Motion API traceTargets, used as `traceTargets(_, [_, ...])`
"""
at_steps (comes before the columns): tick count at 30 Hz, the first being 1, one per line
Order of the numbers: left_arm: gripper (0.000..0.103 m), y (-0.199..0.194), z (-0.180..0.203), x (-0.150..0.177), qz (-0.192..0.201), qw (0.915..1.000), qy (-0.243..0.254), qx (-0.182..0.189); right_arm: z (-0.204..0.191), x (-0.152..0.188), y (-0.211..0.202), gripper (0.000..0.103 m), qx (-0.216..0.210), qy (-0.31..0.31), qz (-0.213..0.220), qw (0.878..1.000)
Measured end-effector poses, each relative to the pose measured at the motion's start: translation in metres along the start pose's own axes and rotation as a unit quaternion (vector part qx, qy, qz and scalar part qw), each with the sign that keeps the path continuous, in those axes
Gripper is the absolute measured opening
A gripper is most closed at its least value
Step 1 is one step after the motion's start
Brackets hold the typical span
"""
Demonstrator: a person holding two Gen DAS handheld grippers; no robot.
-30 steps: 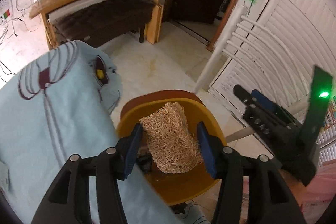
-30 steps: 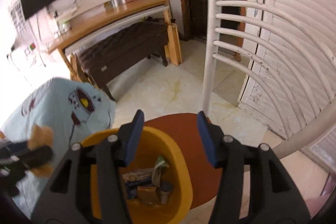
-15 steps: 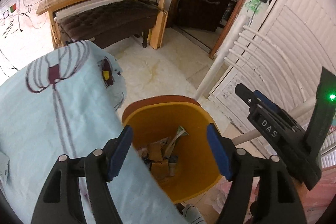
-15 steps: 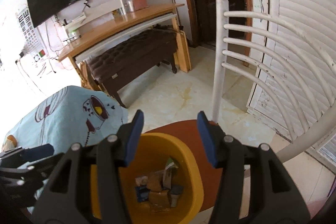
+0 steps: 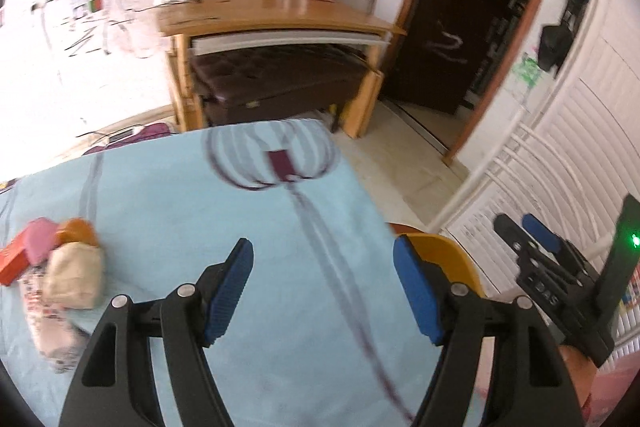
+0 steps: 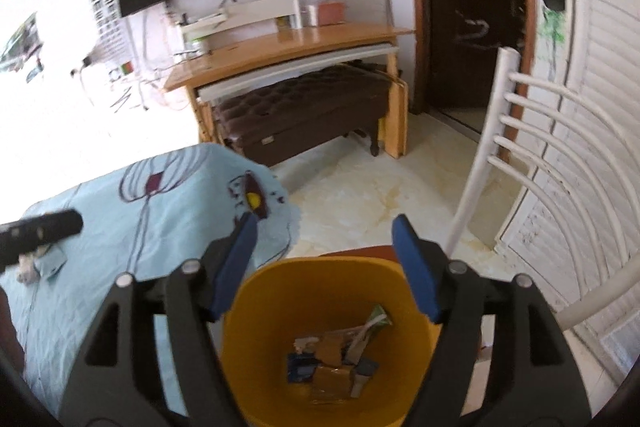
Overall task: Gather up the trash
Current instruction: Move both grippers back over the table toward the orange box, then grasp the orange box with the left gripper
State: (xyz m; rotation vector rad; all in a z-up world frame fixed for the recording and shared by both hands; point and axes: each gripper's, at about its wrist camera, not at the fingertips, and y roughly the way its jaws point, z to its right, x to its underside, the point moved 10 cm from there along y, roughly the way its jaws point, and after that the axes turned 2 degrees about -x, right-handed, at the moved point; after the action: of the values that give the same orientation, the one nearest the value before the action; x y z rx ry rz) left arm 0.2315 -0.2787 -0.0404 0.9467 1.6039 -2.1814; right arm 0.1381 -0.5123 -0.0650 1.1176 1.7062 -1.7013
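A small heap of trash (image 5: pixel 60 267) is seen at the left edge of the blue-clothed table (image 5: pixel 200 211): a pale crumpled lump, with a pink piece, an orange piece and a red-orange box touching or just beside it, and a printed wrapper below. The yellow bin (image 6: pixel 320 291) stands beside the table's right edge, with cartons and wrappers lying at its bottom. The left gripper (image 5: pixel 324 287) is held over bare cloth, its jaws released and nothing between them, well apart from the heap. The right gripper (image 6: pixel 324 263) is poised above the bin, jaws likewise parted and empty. The step in hand is judged to be a reach for the next piece; it would be done well if the left gripper were swung leftward, the topmost pale lump taken first, and the blue pads (image 5: pixel 228 291) closed on its middle so that its neighbours are not dragged along. The heap is blurred, so its pieces cannot be identified with certainty, and the wrapper is partly cut off at the frame edge.
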Motion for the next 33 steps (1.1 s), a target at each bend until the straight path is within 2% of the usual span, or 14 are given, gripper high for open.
traceTargets(4, [0.068,-0.008,-0.034,-0.002,0.014,0.9996,-0.017,-0.017,-0.023,0.000,-0.004,0.067,-0.017,-0.020,0.002,1.000])
traceTargets(12, [0.068,-0.029,-0.099,-0.001,0.037,0.9966,-0.043,-0.059,-0.081,0.004,-0.022,0.071,-0.078,-0.049,0.009,0.996])
traceTargets(20, [0.072,-0.053,-0.184,0.001,0.050,0.9891,-0.066,-0.122,-0.159,0.013,-0.019,0.071,-0.145,-0.086,-0.018,0.986])
traceTargets(28, [0.072,-0.064,-0.258,0.005,0.027,0.9860,-0.069,-0.149,-0.229,0.019,-0.017,0.071,-0.194,-0.123,-0.039,0.973])
traceTargets(33, [0.072,-0.055,-0.281,0.011,0.001,0.9893,-0.062,-0.132,-0.270,0.022,-0.013,0.071,-0.227,-0.130,-0.059,0.963])
